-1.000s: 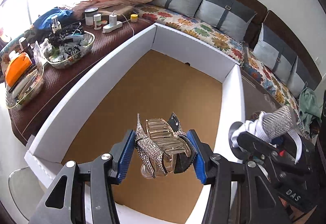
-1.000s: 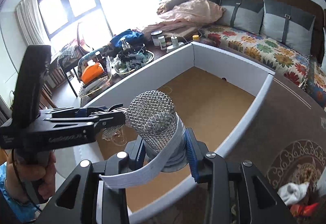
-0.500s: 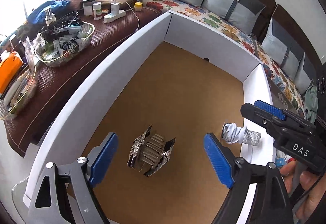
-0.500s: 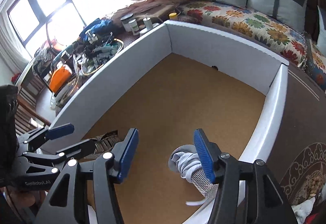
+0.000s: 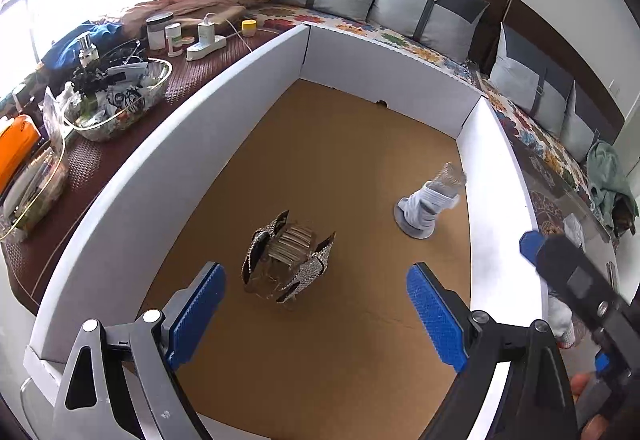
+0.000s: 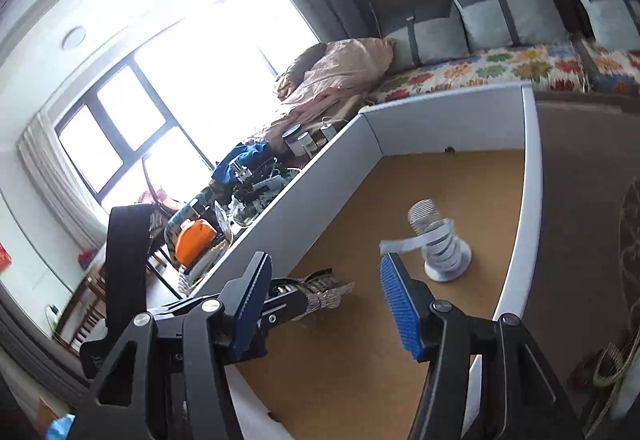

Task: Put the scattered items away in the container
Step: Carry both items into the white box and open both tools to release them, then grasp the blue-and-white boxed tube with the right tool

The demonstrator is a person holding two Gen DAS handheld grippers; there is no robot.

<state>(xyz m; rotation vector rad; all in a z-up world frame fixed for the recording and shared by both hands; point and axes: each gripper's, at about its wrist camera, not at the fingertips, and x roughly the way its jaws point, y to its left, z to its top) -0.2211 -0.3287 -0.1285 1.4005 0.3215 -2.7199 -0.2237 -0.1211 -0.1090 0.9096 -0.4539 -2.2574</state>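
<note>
The container is a white-walled box (image 5: 172, 128) with a brown cardboard floor; its wall also shows in the right wrist view (image 6: 320, 184). A sparkly hair claw clip (image 5: 288, 260) lies on the floor in the middle. A mesh-headed microphone wrapped in white strap (image 5: 430, 200) lies by the right wall, also in the right wrist view (image 6: 438, 240). My left gripper (image 5: 316, 316) is open and empty above the clip. My right gripper (image 6: 326, 304) is open and empty above the box; the clip (image 6: 320, 292) shows partly behind its left finger.
A dark table left of the box holds a glass bowl of clutter (image 5: 116, 96), an orange item (image 5: 16, 144), jars and a charger (image 5: 206, 40). A sofa with grey cushions (image 5: 424, 16) runs behind. A patterned mat (image 6: 580, 240) lies right of the box.
Both grippers opened and let go: the hair clip and the microphone dropped onto the box floor. Both grippers then rose and drew back from the items.
</note>
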